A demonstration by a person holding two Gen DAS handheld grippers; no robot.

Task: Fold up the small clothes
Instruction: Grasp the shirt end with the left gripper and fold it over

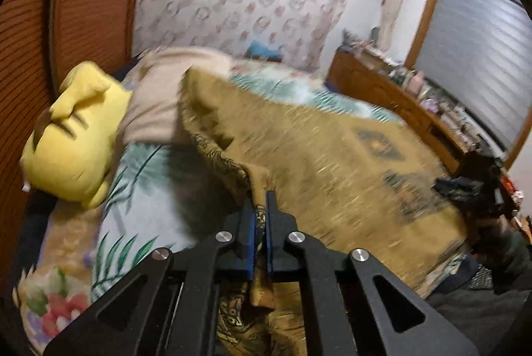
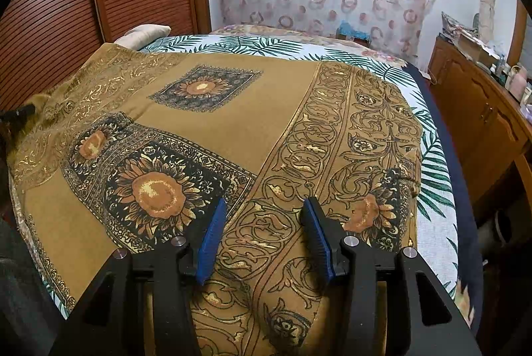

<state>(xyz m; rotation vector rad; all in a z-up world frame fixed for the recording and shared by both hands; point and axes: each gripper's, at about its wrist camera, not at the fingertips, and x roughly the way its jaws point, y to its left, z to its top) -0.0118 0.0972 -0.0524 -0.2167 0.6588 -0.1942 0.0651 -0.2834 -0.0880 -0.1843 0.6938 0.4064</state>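
The left claw (image 1: 261, 206) is clenched on a pinched edge of the mustard-brown patterned cloth (image 2: 266, 109), its two jaws pressed together with a fold of fabric caught between them. That grip looks meant to carry this edge over for a fold: in the left wrist view the cloth rises in a ridge from the claw toward the far left, off the bed (image 2: 439, 223). The right claw (image 2: 264, 213) stands released, jaws well apart, hovering just above the near part of the cloth with nothing between the pads; it seems poised either to pin the fabric or to take a second hold while the other side is drawn up. The cloth lies spread across the palm-leaf bedsheet (image 2: 232, 45), covering most of the bed's near half, its scrollwork border running to the right. A yellow plush toy (image 1: 73, 136) sits at the far left beside a beige pillow (image 1: 159, 96), clear of the fold.
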